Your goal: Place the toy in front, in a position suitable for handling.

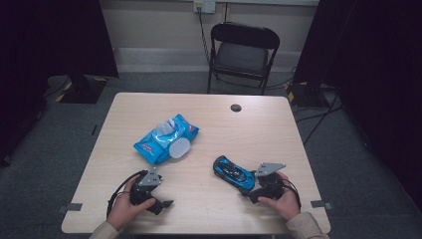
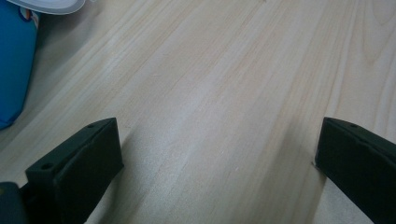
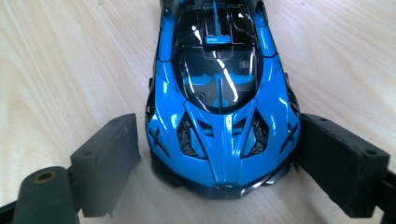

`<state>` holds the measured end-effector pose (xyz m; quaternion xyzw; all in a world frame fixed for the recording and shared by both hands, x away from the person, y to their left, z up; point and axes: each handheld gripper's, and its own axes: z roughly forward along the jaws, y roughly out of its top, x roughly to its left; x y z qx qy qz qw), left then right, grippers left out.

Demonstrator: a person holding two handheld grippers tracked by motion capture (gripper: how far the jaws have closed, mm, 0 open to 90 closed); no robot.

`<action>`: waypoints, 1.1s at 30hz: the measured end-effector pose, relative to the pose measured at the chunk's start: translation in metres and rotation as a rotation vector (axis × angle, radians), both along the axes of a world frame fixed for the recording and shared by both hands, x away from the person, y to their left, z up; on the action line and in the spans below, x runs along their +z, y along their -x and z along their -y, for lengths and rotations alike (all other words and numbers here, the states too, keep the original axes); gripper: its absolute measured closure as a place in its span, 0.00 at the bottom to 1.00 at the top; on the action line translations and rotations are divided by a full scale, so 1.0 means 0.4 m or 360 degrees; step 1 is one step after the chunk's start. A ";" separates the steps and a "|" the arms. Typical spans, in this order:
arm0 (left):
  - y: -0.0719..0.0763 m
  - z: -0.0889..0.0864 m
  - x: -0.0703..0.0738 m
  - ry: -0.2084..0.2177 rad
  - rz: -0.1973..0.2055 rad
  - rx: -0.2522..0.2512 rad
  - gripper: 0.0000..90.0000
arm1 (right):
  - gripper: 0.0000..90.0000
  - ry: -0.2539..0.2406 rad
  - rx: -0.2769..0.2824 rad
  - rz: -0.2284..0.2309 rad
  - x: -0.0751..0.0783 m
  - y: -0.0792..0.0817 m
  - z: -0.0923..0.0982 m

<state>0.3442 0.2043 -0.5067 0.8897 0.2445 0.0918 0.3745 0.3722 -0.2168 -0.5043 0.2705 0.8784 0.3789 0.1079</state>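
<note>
Fingers of the right gripper point(image 3: 219, 154) stood open around one end of the car point(image 3: 219, 93), one on each side; the one on the view's right lay against the car's flank, the other just beside it, with a thin gap. The car was glossy blue with black vents, a dark glass canopy and a black lower edge. It sat on the surface point(image 1: 209, 129), on its near right part, right of the wipes pack point(image 1: 165, 139). From the high view the car point(image 1: 234, 172) lay at an angle, one end at the right gripper point(image 1: 254, 191). That view gave the whole pack, blue with a white lid, while the left gripper view caught just its edge point(image 2: 14, 70). The left gripper point(image 2: 219, 158) had its fingers wide apart over bare wood, holding nothing, near the pack.
</note>
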 end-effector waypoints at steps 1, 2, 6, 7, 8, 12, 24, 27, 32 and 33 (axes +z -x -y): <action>0.000 0.000 0.000 0.0000 0.0000 -0.0001 0.00 | 0.15 -0.0005 0.0001 0.0007 -0.001 0.000 0.000; 0.000 0.000 0.000 0.0000 0.0001 -0.0001 0.00 | 0.15 -0.0009 0.0002 0.0012 -0.002 0.001 0.000; 0.000 0.000 0.000 0.0001 0.0001 0.0000 0.00 | 0.15 -0.0010 -0.0004 0.0017 -0.004 0.002 0.000; 0.000 0.000 0.000 0.0000 0.0000 0.0000 0.00 | 0.15 -0.0010 -0.0004 0.0017 -0.003 0.002 0.000; 0.000 0.000 0.000 0.0001 0.0000 -0.0001 0.00 | 0.15 -0.0011 -0.0003 0.0015 -0.004 0.002 0.000; -0.002 -0.002 0.000 0.0004 -0.0001 -0.0009 0.00 | 0.26 -0.0032 -0.0037 0.0033 -0.002 0.005 0.003; -0.028 -0.036 0.021 0.0092 -0.0131 0.0145 0.18 | 0.26 -0.0032 -0.0058 0.0034 -0.002 0.007 0.001; -0.032 -0.037 0.030 0.0069 -0.0136 0.0162 0.19 | 0.26 -0.0032 -0.0061 0.0034 -0.002 0.008 0.001; -0.037 -0.032 0.058 0.0061 -0.0090 0.0135 0.21 | 0.26 -0.0031 -0.0066 0.0034 -0.002 0.008 0.001; -0.040 -0.032 0.065 0.0065 -0.0082 0.0130 0.21 | 0.26 -0.0031 -0.0065 0.0035 -0.002 0.008 0.001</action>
